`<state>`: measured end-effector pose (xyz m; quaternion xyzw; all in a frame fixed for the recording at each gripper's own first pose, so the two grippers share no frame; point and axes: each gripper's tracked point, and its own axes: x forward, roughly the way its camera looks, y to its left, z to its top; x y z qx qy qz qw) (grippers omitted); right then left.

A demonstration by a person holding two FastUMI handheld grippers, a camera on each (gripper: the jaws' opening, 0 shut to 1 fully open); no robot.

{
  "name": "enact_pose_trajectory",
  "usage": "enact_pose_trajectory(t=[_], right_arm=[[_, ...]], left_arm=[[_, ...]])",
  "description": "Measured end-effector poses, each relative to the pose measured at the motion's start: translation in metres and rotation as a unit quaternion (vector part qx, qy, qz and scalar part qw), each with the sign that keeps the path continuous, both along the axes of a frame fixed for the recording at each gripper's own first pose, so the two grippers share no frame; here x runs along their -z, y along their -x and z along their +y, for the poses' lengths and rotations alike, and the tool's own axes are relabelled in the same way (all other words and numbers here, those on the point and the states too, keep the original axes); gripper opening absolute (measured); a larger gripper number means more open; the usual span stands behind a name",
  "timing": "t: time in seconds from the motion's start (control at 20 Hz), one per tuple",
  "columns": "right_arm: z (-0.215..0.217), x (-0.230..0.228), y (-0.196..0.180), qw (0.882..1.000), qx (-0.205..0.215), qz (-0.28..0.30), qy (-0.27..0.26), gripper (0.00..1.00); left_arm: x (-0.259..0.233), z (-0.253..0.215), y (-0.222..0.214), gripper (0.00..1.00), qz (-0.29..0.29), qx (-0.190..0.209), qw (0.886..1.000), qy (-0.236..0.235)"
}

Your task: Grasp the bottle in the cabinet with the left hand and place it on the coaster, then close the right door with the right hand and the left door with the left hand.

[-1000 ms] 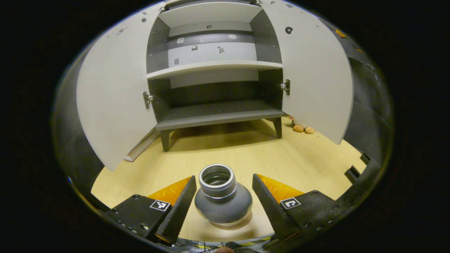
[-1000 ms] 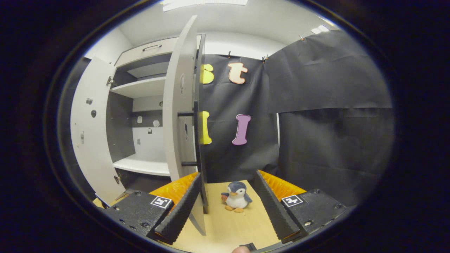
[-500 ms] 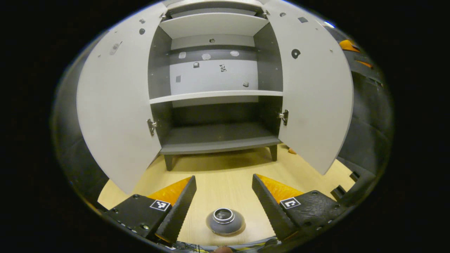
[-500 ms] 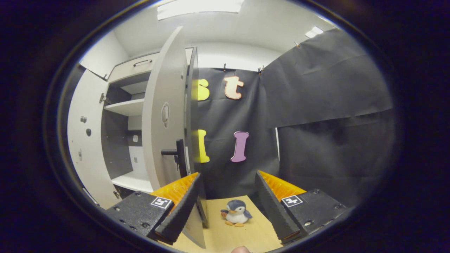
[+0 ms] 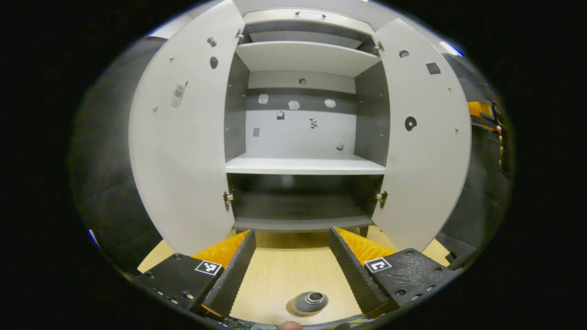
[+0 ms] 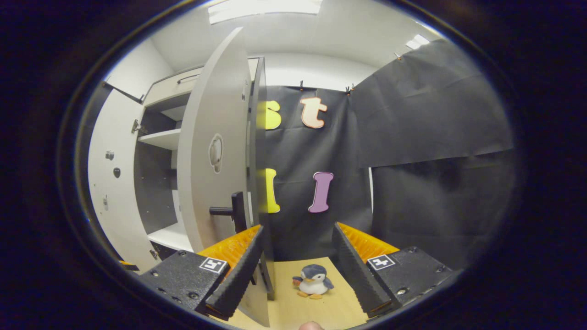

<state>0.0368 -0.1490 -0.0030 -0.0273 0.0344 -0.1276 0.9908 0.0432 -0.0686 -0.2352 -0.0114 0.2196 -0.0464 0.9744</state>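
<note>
A small grey bottle (image 5: 311,301) with an open silver neck stands upright on the wooden table, far below and between the fingers of my left gripper (image 5: 290,233), which is open and holds nothing. I cannot tell whether a coaster lies under the bottle. Ahead, the grey cabinet (image 5: 302,165) has its left door (image 5: 183,151) and right door (image 5: 426,151) swung wide, and its shelves are bare. In the right gripper view the right door (image 6: 215,183) is seen from its outer side, with its black handle (image 6: 236,211) just above my left fingertip. My right gripper (image 6: 298,228) is open, close beside the door's edge.
A small penguin toy (image 6: 314,280) stands on the table beyond the right gripper, before the black cloth wall. A hand (image 5: 501,144) shows past the right door at the far right of the left gripper view. Bare tabletop (image 5: 293,261) lies between bottle and cabinet.
My left gripper has lifted away from the bottle, which now looks small and low in view. My right gripper has shifted round to the right door's outer side, bringing the handle into sight.
</note>
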Motion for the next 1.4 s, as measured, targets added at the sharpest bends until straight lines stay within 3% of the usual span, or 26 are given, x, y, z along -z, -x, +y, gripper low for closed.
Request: enact_pose_trajectory(t=[0.05,0.25,0.4,0.45,0.55,0.6,0.65,0.85,1.05,1.15,1.2,1.35,1.4], right_arm=[[0.001,-0.001,0.0,1.0,-0.004,0.002,0.011,0.96],[0.005,-0.005,0.0,0.999,-0.005,0.003,0.045,0.96],[0.016,-0.002,-0.001,0.999,-0.027,0.006,0.024,0.95],[0.02,-0.002,-0.003,0.999,-0.039,0.004,0.018,0.91],[0.027,0.002,-0.004,0.999,-0.054,0.008,0.004,0.96],[0.031,0.002,-0.005,0.998,-0.06,0.01,0.001,0.95],[0.036,0.003,-0.006,0.998,-0.065,0.011,-0.001,0.95],[0.05,0.004,-0.008,0.997,-0.081,0.008,-0.003,0.95],[0.061,0.006,-0.011,0.996,-0.09,0.009,-0.007,0.95],[0.069,0.007,-0.013,0.995,-0.096,0.009,-0.01,0.9],[0.073,0.008,-0.014,0.995,-0.099,0.009,-0.01,0.89],[0.081,0.008,-0.017,0.995,-0.104,0.003,-0.005,0.9],[0.084,0.008,-0.017,0.995,-0.104,0.003,-0.002,0.9]], left_arm=[[-0.006,0.006,-0.002,0.97,-0.004,-0.006,1.0,0.0],[-0.025,0.03,-0.008,0.96,-0.018,-0.031,0.999,-0.004],[-0.037,0.046,-0.01,0.96,-0.027,-0.049,0.998,-0.002],[-0.041,0.051,-0.011,0.96,-0.031,-0.058,0.998,0.007],[-0.047,0.061,-0.012,0.96,-0.027,-0.069,0.997,0.021],[-0.051,0.067,-0.013,0.92,-0.03,-0.075,0.996,0.021],[-0.056,0.072,-0.013,0.96,-0.034,-0.08,0.996,0.022],[-0.063,0.093,-0.014,1.0,-0.044,-0.102,0.994,0.018],[-0.069,0.104,-0.009,0.96,-0.042,-0.111,0.993,0.023],[-0.074,0.114,-0.006,1.0,-0.045,-0.116,0.992,0.014],[-0.078,0.119,-0.006,0.92,-0.047,-0.118,0.992,0.01],[-0.092,0.135,-0.004,0.92,-0.062,-0.135,0.989,0.018],[-0.094,0.139,-0.001,1.0,-0.063,-0.139,0.988,0.021]])
